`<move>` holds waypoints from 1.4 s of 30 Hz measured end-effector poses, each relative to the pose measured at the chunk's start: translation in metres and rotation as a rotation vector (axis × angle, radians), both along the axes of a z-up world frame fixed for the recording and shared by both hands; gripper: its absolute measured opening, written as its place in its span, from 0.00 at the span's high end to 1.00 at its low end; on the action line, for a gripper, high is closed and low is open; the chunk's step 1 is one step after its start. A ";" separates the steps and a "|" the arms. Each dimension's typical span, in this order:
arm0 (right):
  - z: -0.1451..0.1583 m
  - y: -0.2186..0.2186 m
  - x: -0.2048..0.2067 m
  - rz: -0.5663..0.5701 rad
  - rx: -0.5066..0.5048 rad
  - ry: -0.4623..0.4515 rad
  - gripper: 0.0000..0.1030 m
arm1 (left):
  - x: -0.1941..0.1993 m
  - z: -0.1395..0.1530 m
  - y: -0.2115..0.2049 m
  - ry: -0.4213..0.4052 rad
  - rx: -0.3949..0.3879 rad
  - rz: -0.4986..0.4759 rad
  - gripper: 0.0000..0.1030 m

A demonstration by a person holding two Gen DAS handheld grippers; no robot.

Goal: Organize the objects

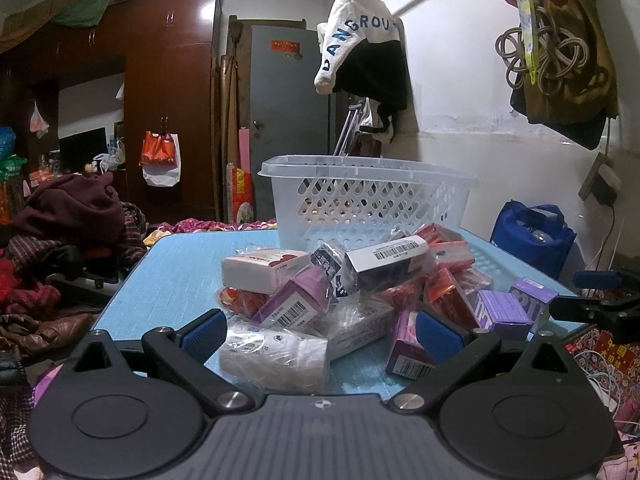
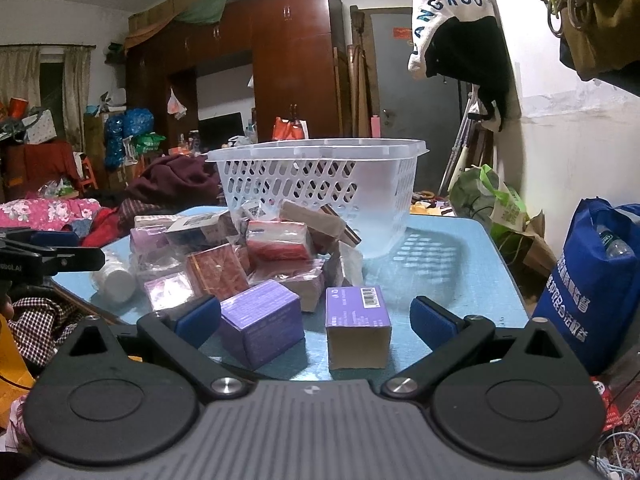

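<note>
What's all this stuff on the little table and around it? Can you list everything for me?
table: one, light blue, under everything.
basket: one, clear white plastic, at the table's far end; I cannot tell what is in it.
purple boxes: two plain ones nearest the right gripper, more in the pile.
red packets: several, wrapped in film, mid-pile.
white pack: one, on the pile's left side.
white bottle: one, lying at the table's left edge.
blue bag: one, right of the table.
wardrobe: one, dark brown, at the back.
left gripper: open, facing the pile.
right gripper: open, the two purple boxes between its fingers.
</note>
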State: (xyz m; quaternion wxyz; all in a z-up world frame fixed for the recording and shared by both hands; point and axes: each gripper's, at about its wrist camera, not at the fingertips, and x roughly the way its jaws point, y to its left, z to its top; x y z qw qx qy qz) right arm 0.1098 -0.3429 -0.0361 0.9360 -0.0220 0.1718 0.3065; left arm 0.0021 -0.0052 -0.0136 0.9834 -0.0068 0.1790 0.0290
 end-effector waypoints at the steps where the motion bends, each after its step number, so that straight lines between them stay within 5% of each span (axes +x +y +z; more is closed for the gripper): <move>1: 0.000 0.000 0.000 -0.002 0.001 0.000 0.00 | 0.000 0.000 0.000 -0.001 0.000 0.001 0.01; 21: -0.003 0.000 0.004 -0.029 0.000 0.014 0.00 | 0.003 -0.014 0.015 0.019 0.055 0.020 0.01; 33: -0.022 -0.002 0.029 -0.036 -0.047 0.082 0.29 | 0.030 -0.043 0.033 0.037 0.074 -0.017 0.06; 35: -0.027 -0.003 0.035 -0.024 -0.033 0.101 0.45 | 0.033 -0.046 0.036 0.039 0.055 -0.038 0.23; 36: -0.028 -0.003 0.036 -0.019 -0.027 0.112 0.60 | 0.034 -0.047 0.038 0.039 0.032 -0.057 0.26; 42: -0.020 -0.013 0.027 -0.037 -0.008 0.082 0.60 | 0.016 -0.038 0.045 -0.036 0.009 -0.057 0.26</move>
